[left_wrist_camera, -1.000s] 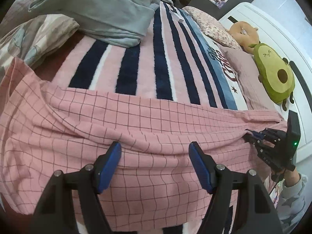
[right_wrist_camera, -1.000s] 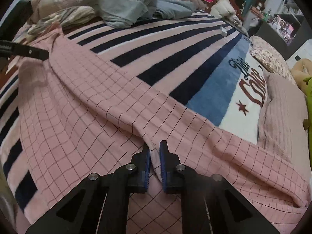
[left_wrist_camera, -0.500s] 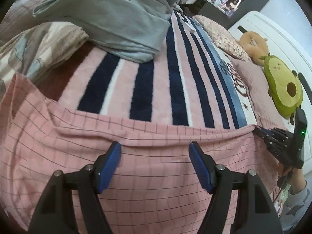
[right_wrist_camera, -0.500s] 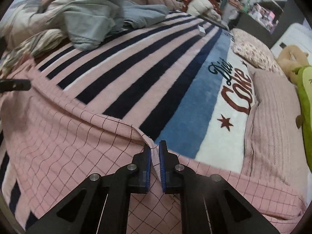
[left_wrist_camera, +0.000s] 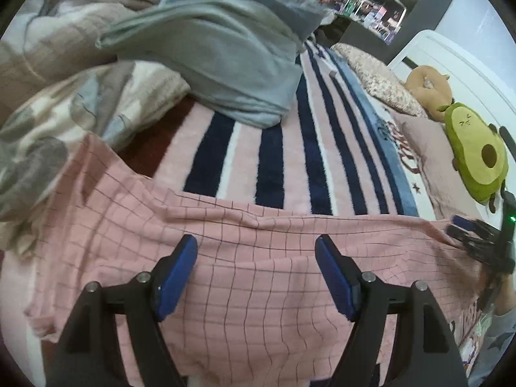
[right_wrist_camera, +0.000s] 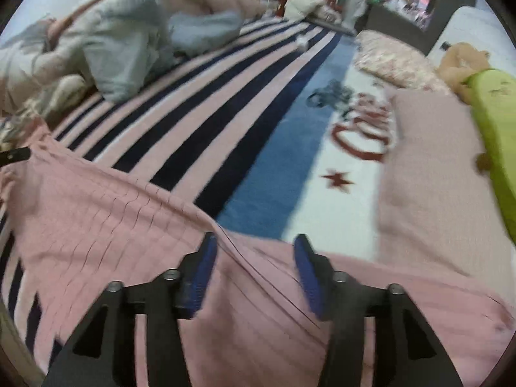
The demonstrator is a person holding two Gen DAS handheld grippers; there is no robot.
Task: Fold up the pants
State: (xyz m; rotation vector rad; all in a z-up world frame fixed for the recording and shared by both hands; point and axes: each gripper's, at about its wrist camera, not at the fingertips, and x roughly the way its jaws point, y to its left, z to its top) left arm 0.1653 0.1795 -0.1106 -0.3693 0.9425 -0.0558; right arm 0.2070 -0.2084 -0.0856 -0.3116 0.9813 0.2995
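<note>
Both tongs mine: left tongs (left_wrist_camera: 256,259) wide open, empty; right tongs (right_wrist_camera: 253,256) open, empty. Left view alone shows avocado toy (left_wrist_camera: 477,158) whole. Pants (left_wrist_camera: 258,277) spread along blanket's (left_wrist_camera: 271,167) near edge, under both tongs.

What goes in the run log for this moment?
task: fold pants | left gripper: open over pink checked pants | right gripper: open, fabric between fingers | pants on striped blanket
</note>
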